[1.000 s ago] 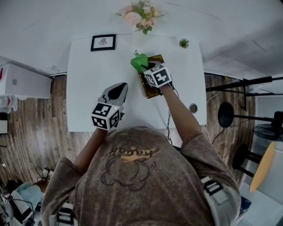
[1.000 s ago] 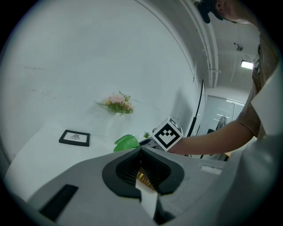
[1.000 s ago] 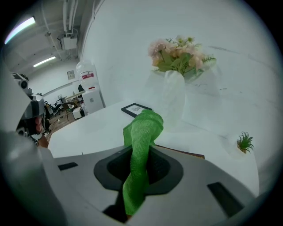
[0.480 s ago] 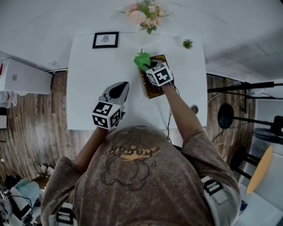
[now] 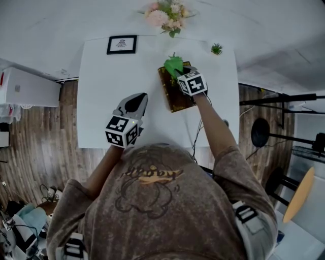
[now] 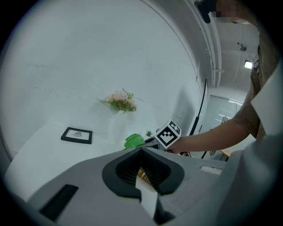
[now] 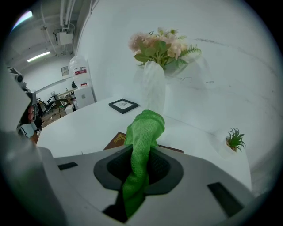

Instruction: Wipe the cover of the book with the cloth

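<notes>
A brown book lies on the white table, right of centre. My right gripper is over the book's far end, shut on a green cloth that bunches out past its jaws. In the right gripper view the cloth stands up between the jaws, with a corner of the book just beyond it. My left gripper hovers over the table's near middle, left of the book, jaws together and holding nothing. From the left gripper view I see the cloth ahead.
At the table's far edge stand a black picture frame, a vase of flowers and a small potted plant. A white cabinet stands left of the table, and dark stands and a stool are to its right.
My right gripper has carried the cloth across the cover toward the far right end of the book, uncovering its near part. The left gripper has stayed put.
</notes>
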